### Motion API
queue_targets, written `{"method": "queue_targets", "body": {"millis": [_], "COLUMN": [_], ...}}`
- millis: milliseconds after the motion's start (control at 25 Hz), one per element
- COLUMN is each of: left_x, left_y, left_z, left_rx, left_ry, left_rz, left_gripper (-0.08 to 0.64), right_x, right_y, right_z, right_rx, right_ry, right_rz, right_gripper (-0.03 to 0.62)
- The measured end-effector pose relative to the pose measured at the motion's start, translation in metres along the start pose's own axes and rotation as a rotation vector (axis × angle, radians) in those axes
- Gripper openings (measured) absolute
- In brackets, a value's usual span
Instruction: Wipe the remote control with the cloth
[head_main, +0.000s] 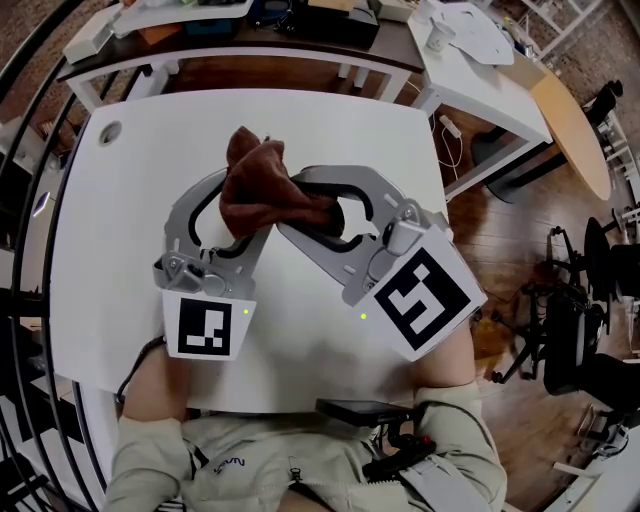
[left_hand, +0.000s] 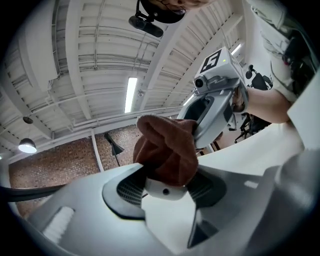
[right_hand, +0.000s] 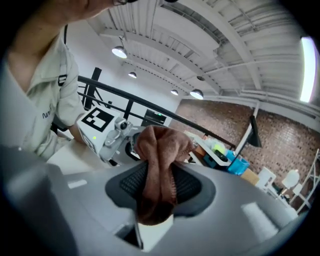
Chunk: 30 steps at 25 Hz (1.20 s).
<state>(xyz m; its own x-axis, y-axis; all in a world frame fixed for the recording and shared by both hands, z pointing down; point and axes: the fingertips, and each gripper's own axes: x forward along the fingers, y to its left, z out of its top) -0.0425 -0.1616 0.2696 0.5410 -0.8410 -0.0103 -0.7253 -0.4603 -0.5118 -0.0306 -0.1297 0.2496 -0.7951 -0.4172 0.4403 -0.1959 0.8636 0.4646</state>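
Note:
A brown cloth (head_main: 265, 185) hangs bunched between my two grippers above the white table (head_main: 130, 200). My left gripper (head_main: 240, 215) is shut on a small white object, apparently the remote control (left_hand: 167, 190), whose end shows between the jaws in the left gripper view. The cloth (left_hand: 167, 147) drapes over its far part. From the right, my right gripper (head_main: 300, 210) meets it, shut on the cloth (right_hand: 157, 165), which fills the gap between its pads. In the head view the cloth hides the remote. Each gripper view shows the other gripper just behind the cloth.
A black flat device (head_main: 365, 410) lies at the table's near edge by the person's lap. Other white desks (head_main: 470, 70) stand behind and to the right. A dark office chair (head_main: 580, 330) stands on the wooden floor at the right, and a black railing (head_main: 30, 80) curves along the left.

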Motion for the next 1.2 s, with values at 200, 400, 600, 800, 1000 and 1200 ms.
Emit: {"method": "queue_targets", "body": {"millis": [200,400,600,800,1000,1200], "left_x": [0.001,0.002,0.005,0.000,-0.008,-0.010], "left_y": [0.001,0.001,0.002,0.011,0.020,0.019], "left_z": [-0.001,-0.004,-0.005,0.003,0.007,0.009], "left_rx": [-0.014,-0.044,-0.071,-0.375,-0.405,-0.423], "left_ry": [-0.003,-0.003,-0.013,-0.088,-0.165,-0.195], "left_rz": [-0.004,-0.015,-0.037,-0.026,-0.060,-0.087], "left_gripper": [0.239,0.238,0.236,0.236,0.236,0.235], "right_x": [-0.006,-0.008,0.012,0.034,0.055,0.058], "right_y": [-0.017,-0.070,-0.080,-0.064,-0.030,-0.014], "right_z": [-0.002,-0.049,-0.092,-0.104,-0.110,-0.096], "right_rx": [0.074,0.215,0.286,0.267,0.204,0.175], "right_ry": [-0.077,0.007,0.065,0.112,0.185,0.131], "right_rz": [-0.017,-0.223,-0.232,-0.159,-0.032,0.039], "right_gripper": [0.135,0.135,0.135,0.137,0.137,0.137]}}
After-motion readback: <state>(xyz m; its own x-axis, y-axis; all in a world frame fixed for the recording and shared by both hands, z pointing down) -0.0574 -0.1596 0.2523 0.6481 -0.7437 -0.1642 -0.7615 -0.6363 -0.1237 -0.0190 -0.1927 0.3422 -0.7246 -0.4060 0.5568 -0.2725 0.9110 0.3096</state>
